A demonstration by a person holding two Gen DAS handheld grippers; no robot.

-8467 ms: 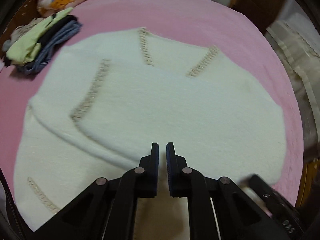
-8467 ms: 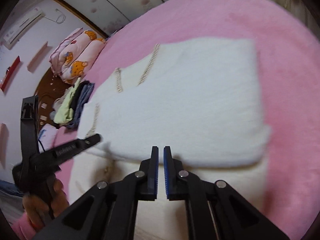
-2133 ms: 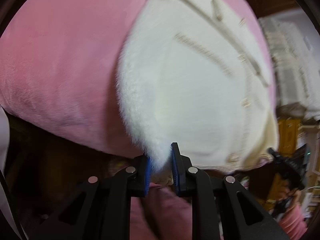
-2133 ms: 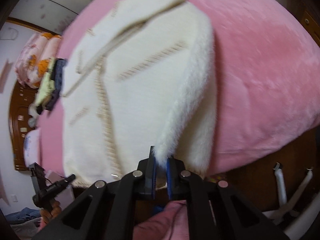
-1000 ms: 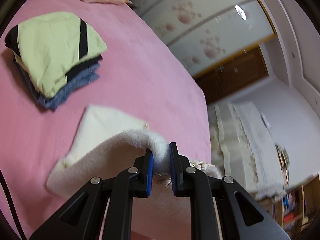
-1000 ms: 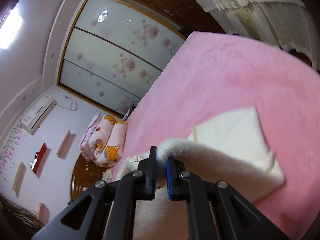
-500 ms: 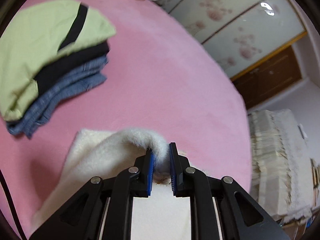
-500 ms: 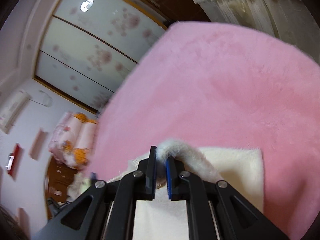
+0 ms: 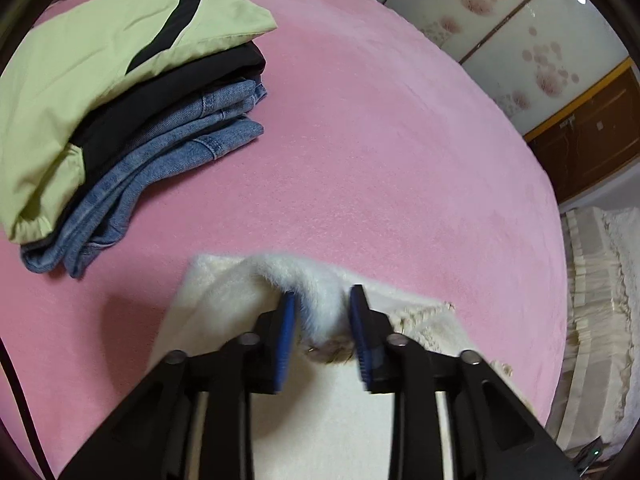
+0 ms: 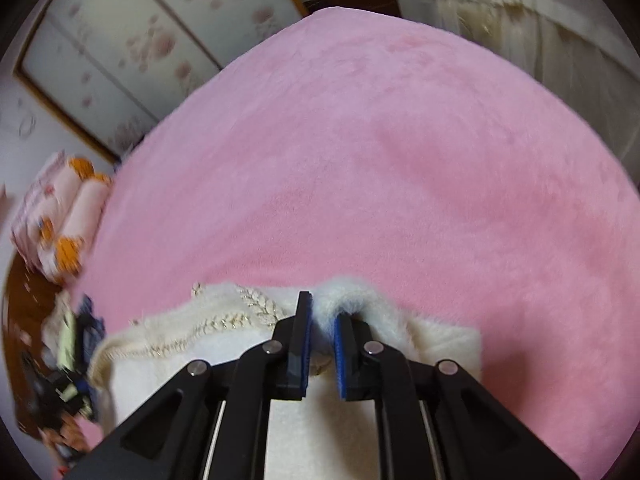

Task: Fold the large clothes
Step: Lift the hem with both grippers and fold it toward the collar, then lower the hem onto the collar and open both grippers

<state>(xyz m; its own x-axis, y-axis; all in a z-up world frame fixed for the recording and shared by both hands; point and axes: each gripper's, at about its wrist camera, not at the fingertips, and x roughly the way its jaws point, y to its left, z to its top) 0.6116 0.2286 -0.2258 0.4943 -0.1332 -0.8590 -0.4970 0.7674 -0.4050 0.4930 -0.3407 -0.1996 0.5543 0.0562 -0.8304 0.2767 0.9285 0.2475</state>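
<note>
Fold laid over, release under way.

Left gripper [image 9: 322, 332]: jaws have just been opening, now apart, with the fluffy edge of the white sweater [image 9: 320, 420] loose between them. Right gripper [image 10: 322, 346]: jaws have eased only slightly, nearly together, pads apparently pinching the hem. Sweater lies doubled on the pink bed [image 9: 380, 152], near the stack of folded clothes [image 9: 120, 100]. Left, by my judgement: right-side release, perhaps one more fold, then stacking.
</note>
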